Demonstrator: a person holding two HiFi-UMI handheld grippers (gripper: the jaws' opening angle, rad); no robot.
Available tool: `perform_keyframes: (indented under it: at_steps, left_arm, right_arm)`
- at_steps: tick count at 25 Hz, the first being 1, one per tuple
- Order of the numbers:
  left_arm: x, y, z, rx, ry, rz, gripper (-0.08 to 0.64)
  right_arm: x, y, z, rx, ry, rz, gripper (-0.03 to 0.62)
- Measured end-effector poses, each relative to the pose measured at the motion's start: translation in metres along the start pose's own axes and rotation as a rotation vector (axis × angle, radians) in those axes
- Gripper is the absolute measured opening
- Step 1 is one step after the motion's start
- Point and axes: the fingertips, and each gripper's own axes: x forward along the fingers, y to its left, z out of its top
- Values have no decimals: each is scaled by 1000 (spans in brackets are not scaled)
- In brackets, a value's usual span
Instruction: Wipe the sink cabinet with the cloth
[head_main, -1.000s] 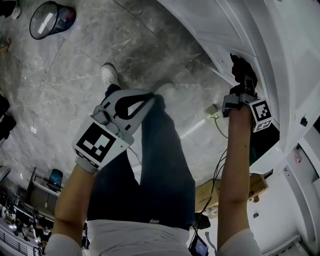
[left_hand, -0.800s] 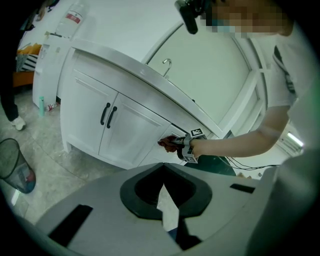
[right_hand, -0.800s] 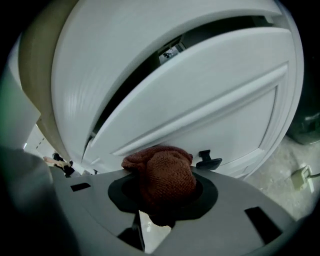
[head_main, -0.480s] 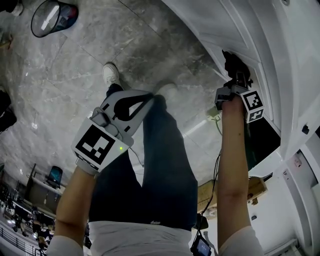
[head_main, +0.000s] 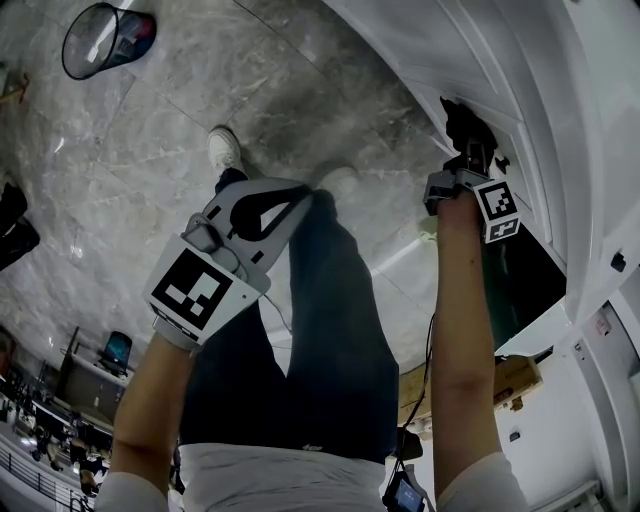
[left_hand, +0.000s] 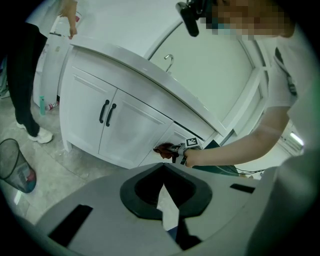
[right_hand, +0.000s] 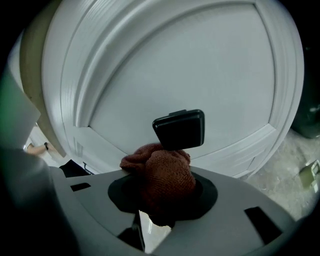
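My right gripper (head_main: 468, 152) is shut on a bunched rust-brown cloth (head_main: 460, 122) and presses it against the white sink cabinet (head_main: 450, 50). In the right gripper view the cloth (right_hand: 162, 175) fills the jaws of the right gripper (right_hand: 165, 187), just below a black handle (right_hand: 180, 129) on a panelled cabinet door (right_hand: 190, 65). From the left gripper view, the cloth (left_hand: 163, 149) touches the cabinet (left_hand: 130, 135) to the right of its double doors. My left gripper (head_main: 298, 193) hangs over the floor, away from the cabinet, shut and holding nothing; its jaws (left_hand: 163, 167) meet.
A wire-mesh bin (head_main: 100, 38) stands on the grey marble floor, far left. Another person (left_hand: 25, 75) stands by the cabinet's left end. Beside my right arm is a dark open compartment (head_main: 520, 280). Cables (head_main: 432, 330) and a wooden piece (head_main: 510, 380) lie below it.
My right gripper has slid the cloth up and to the left along the cabinet front. The left gripper has stayed where it was.
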Motion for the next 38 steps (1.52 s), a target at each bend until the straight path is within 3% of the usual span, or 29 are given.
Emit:
perform_keyframes:
  at_steps: [22,32,38]
  left_arm:
    - [35,-44,-7,64,51,-48,11]
    - [52,-71,-7,89,55,-65,11]
    - [56,-86,-4,101,40,-84,11]
  right_arm:
    - [-60,-101,38,1,-82,-103,127]
    - [-71,-92,46,145,-131,-60,126]
    - [-96,-62,68,113,-173,-2,126]
